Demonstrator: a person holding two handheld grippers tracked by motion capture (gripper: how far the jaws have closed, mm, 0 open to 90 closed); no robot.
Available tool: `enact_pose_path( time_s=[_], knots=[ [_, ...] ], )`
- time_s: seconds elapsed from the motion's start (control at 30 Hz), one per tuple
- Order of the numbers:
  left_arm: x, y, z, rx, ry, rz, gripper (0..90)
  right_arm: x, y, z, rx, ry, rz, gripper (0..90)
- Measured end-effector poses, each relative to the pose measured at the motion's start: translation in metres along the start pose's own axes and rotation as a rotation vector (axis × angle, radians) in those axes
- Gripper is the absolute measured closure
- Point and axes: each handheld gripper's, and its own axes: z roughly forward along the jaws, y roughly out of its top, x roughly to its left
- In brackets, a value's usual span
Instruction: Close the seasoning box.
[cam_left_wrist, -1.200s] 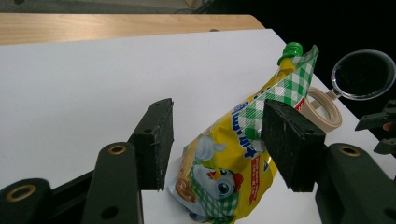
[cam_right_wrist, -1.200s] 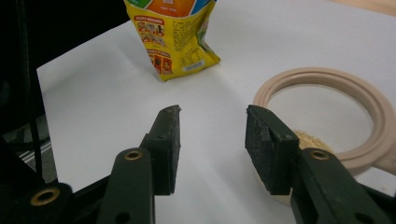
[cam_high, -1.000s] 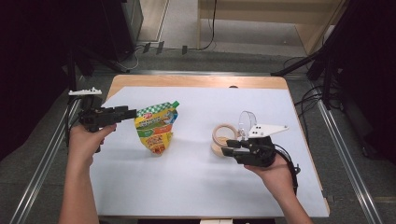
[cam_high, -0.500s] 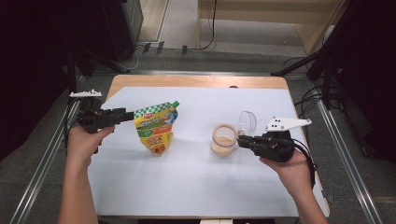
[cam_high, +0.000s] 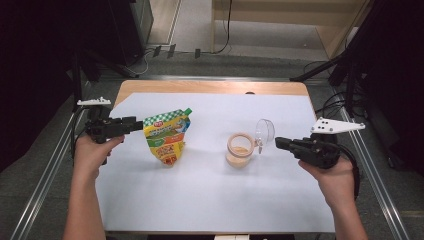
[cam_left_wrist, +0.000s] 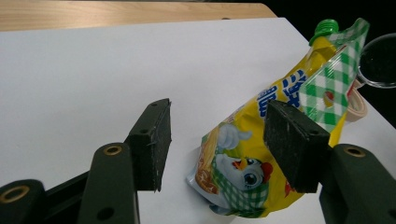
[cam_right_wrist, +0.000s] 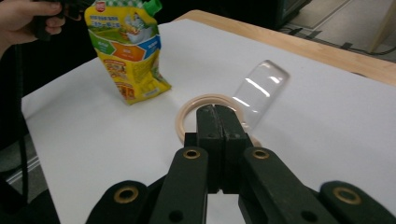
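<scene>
Standing upright left of the jar (cam_high: 239, 148), the pouch (cam_high: 167, 136) is framed by the left gripper (cam_left_wrist: 217, 140), fingers spread for a grasp. The right gripper (cam_right_wrist: 215, 122), fingers pressed together, is held just right of the jar, whose lid (cam_high: 264, 131) is flipped open, probably for filling.

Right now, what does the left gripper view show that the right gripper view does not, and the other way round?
The left gripper view shows the left gripper with jaws open before the yellow pouch, whose chicken picture faces it. The right gripper view shows the right gripper with jaws shut, at the jar rim, and the pouch's other face. Both show the pouch's green cap, the jar's clear lid and the white sheet.
</scene>
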Motion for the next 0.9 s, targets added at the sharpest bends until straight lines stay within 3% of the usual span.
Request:
enact_pose_path(
  time_s=[0.2,0.43,0.63,0.9],
  knots=[
    [0.004,-0.003,0.004,0.009,0.008,-0.003,42.4,-0.013,-0.003,-0.008,-0.011,-0.051,0.015,90.0],
    [0.007,-0.007,0.008,0.009,0.018,-0.011,41.4,-0.031,-0.014,-0.004,-0.004,-0.101,0.059,90.0],
    [0.008,-0.01,0.013,0.018,0.021,-0.01,41.1,-0.044,-0.024,0.01,-0.002,-0.122,0.081,90.0],
    [0.008,-0.013,0.017,0.032,0.027,-0.003,41.0,-0.052,-0.033,0.039,0.029,-0.109,0.108,90.0]
  ],
)
